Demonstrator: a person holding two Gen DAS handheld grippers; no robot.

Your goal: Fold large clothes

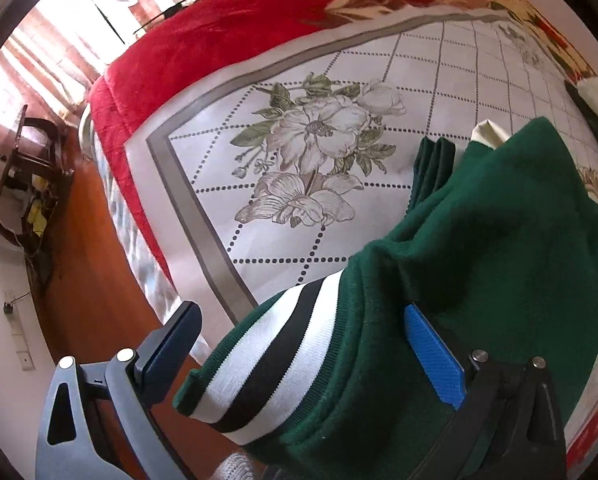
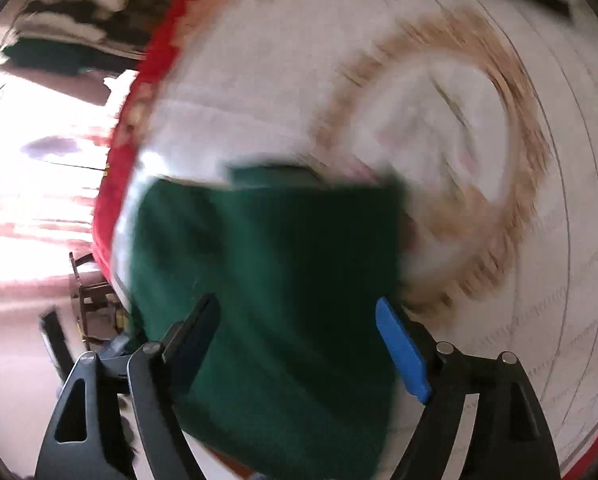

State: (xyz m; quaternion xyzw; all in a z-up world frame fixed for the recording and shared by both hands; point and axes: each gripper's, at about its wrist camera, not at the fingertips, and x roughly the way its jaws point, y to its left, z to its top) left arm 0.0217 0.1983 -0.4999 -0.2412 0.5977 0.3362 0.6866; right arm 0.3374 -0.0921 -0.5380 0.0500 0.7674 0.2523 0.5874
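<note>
Your left gripper (image 1: pixel 311 354) stands with its fingers spread wide, the green garment (image 1: pixel 479 248) bunched between them, its striped cuff (image 1: pixel 275 344) hanging in the gap; whether the pads press it you cannot tell; your right gripper (image 2: pixel 299 340) is also spread wide over the same green cloth, blurred; the garment lies on the floral bedsheet (image 1: pixel 299 152), a red blanket (image 1: pixel 219 32) beyond it.

Green garment (image 1: pixel 479 240) was matt fleecy knit cloth, its striped cuff (image 1: pixel 267 356) ribbed. Printed bedsheet (image 1: pixel 299 92) looked smooth, flat cotton-like cloth; red blanket (image 1: pixel 203 40) plush, fuzzy with slight sheen. Left gripper (image 1: pixel 299 356) had matt textured blue plastic pad (image 1: pixel 431 356), shiny metal pins. Floor (image 1: pixel 91 272) glossy orange-brown.
</note>
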